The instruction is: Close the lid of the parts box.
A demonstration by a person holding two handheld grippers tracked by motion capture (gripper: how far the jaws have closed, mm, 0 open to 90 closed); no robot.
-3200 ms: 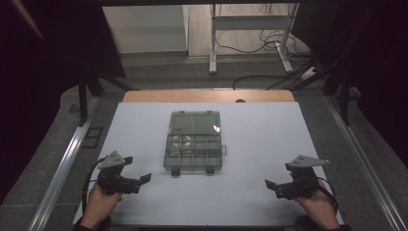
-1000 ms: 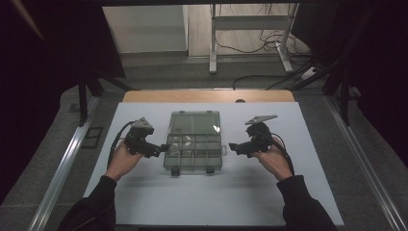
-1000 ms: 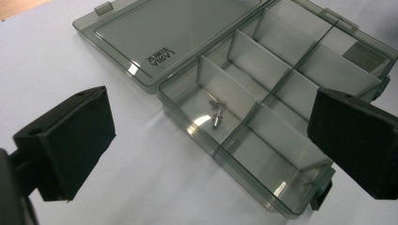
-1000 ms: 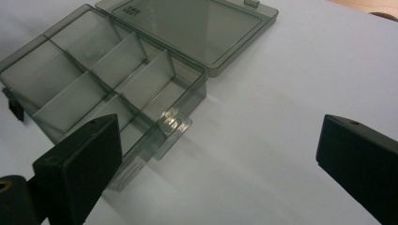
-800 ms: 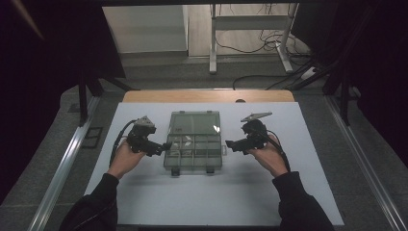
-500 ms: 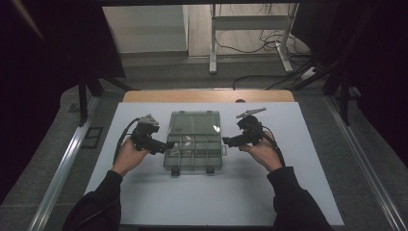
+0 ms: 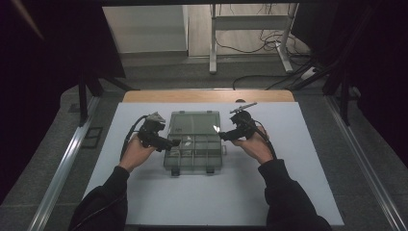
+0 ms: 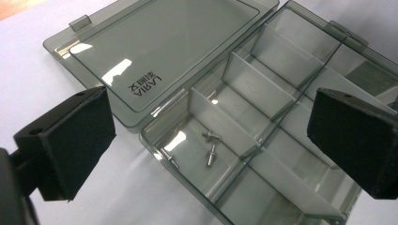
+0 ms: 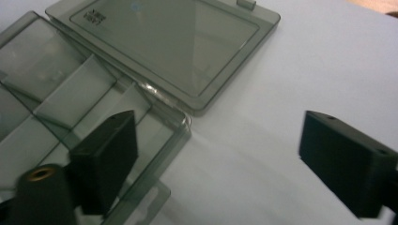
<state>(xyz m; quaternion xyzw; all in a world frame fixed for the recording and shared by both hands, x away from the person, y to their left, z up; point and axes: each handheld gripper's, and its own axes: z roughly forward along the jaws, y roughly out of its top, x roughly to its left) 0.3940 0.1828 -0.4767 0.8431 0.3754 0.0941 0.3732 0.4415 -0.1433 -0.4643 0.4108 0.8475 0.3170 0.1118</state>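
We see a smoky transparent compartment box lying open at the centre of the white table, its lid folded flat on the far side. The left gripper is at the box's left edge, jaws wide apart with nothing between the pads; in the left gripper view they frame a compartment holding three small rivets. The right gripper is at the box's right edge. Its jaws have just been closing slightly but stand wide, one pad over the box's corner, gripping nothing.
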